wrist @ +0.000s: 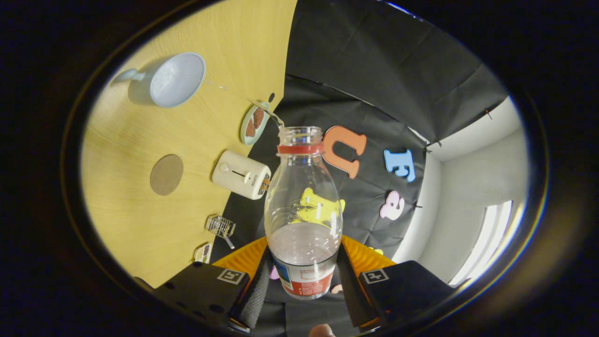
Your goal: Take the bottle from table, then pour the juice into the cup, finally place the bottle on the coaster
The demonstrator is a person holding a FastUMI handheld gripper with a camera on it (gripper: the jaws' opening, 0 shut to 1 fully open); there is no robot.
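1. My gripper [303,276] pinches the bottle [303,220] by its labelled lower body, one finger pressed on each side.
2. The bottle is uncapped and tipped with its mouth toward the table [140,220]; a thin stream leaves it.
3. Beyond the mouth the cup [171,80] stands on the table.
4. The round coaster [166,174] lies apart from the cup, beside a toaster [241,174].

Camera rides the hand-held gripper [303,276], rolled sideways, table [140,220] nearby.
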